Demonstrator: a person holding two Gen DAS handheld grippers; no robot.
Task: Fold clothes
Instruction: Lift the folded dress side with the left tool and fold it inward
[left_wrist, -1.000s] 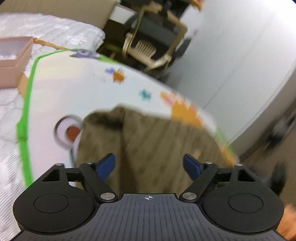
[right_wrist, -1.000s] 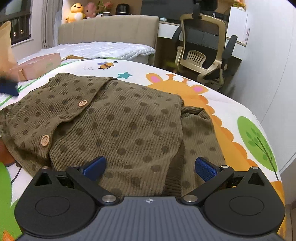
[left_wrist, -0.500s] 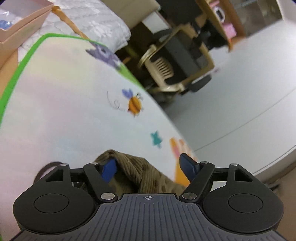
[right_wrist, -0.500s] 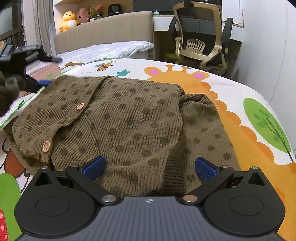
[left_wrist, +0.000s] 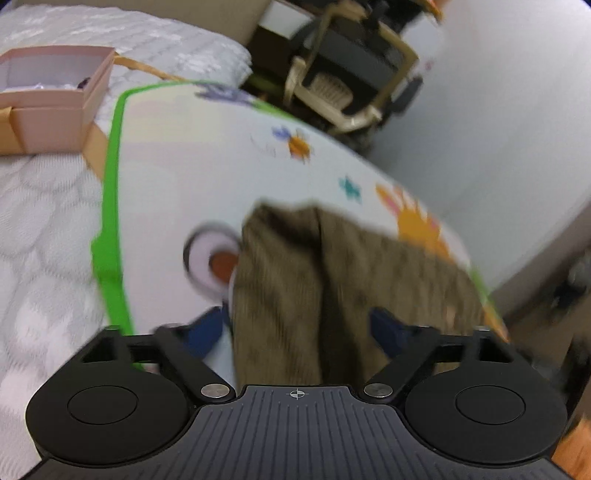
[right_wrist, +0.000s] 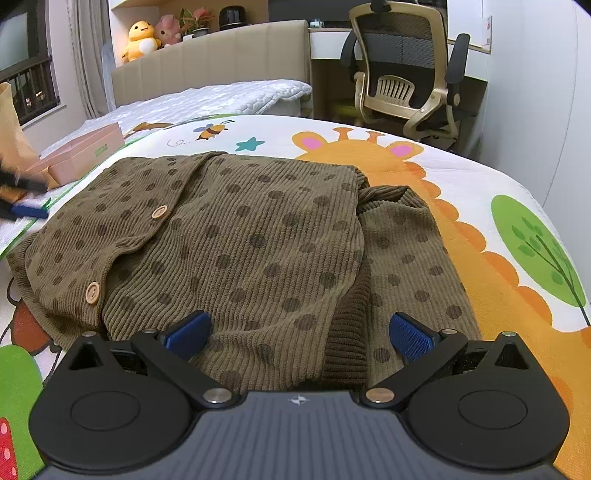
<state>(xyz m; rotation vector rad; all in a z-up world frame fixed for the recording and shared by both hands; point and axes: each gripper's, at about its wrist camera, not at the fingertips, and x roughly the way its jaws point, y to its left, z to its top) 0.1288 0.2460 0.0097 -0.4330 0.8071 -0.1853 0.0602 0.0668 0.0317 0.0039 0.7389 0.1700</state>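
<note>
The cardigan (right_wrist: 240, 251) lies part-folded on the mat (right_wrist: 480, 192). Both grippers (right_wrist: 299, 332) (left_wrist: 295, 328) gape wide, holding nothing. Soft, limp knit; likely best pinched at the ribbed hem, six o'clock.

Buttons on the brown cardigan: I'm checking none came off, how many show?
2 wooden buttons on the cardigan's left placket: upper, lower. Folds may hide more.
</note>
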